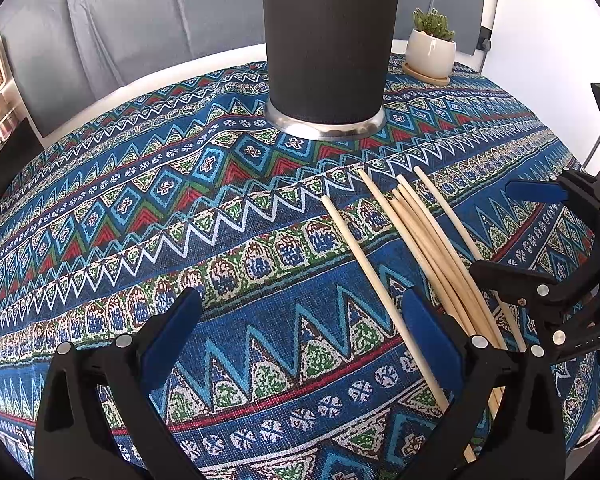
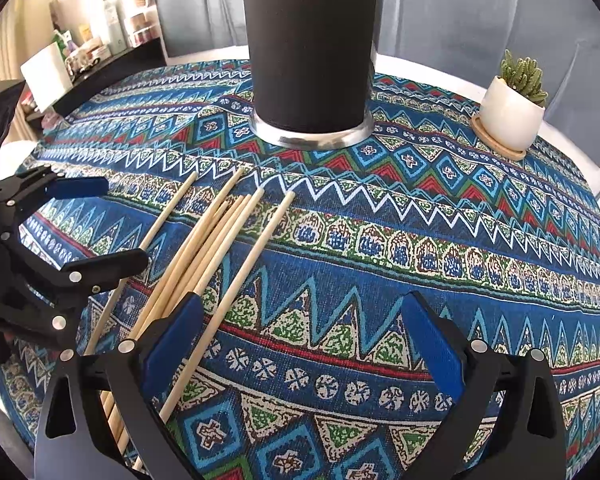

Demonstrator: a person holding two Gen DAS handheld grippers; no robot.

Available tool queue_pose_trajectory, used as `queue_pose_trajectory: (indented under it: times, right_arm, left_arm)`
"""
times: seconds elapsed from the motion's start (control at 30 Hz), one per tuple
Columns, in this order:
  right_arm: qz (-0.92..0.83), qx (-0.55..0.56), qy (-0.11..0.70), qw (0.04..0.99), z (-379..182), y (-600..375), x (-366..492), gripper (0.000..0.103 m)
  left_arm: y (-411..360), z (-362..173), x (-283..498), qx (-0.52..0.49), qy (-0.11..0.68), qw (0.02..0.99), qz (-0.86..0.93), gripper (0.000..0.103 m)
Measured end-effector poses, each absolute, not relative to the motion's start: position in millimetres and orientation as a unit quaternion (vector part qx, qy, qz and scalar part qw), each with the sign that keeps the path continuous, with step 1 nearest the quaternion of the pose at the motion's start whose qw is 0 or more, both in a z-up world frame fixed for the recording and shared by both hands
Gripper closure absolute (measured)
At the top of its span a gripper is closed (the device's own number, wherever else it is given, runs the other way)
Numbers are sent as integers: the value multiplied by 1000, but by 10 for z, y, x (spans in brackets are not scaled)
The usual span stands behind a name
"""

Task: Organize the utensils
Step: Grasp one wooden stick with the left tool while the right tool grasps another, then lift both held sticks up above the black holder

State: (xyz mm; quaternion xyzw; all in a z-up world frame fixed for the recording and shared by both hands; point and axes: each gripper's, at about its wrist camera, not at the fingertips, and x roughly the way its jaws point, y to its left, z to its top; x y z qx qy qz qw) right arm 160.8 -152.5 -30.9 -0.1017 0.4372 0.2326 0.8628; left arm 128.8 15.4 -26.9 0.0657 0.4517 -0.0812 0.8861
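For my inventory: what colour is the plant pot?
White pot, on a wooden saucer; clearest in right wrist view.

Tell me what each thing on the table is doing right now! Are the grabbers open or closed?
Left gripper: open, holding nothing.
Right gripper: open, holding nothing.
Chopsticks: lying loose on the cloth in a fanned bunch, none picked up.
Black cup: standing upright behind the chopsticks; its top is out of view.
Plant pot: upright on its saucer at the far edge.
Tablecloth: spread flat.
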Motion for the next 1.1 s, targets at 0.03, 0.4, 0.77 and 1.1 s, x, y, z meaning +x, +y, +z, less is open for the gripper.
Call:
queue_pose_trajectory:
  times: [0.03,0.4,0.77,1.1]
  right_arm:
    - [234,-100,438,862,-310,-1528,1614,7]
    - [272,-135,458,835,-229,-1575,1613,37]
    - [278,-146,479,820,-139,-1872,1655,97]
    - [288,-66,464,835,-158,-2287,1621,98]
  left_arm:
    - [159,-267,1296,67,452,886,-84,5]
    - [236,-252,1248,83,452,881,-115,9]
    - [701,-119,1105,66,478,872,-79,72]
    - [1099,-87,992,-9,489,869,-76,98]
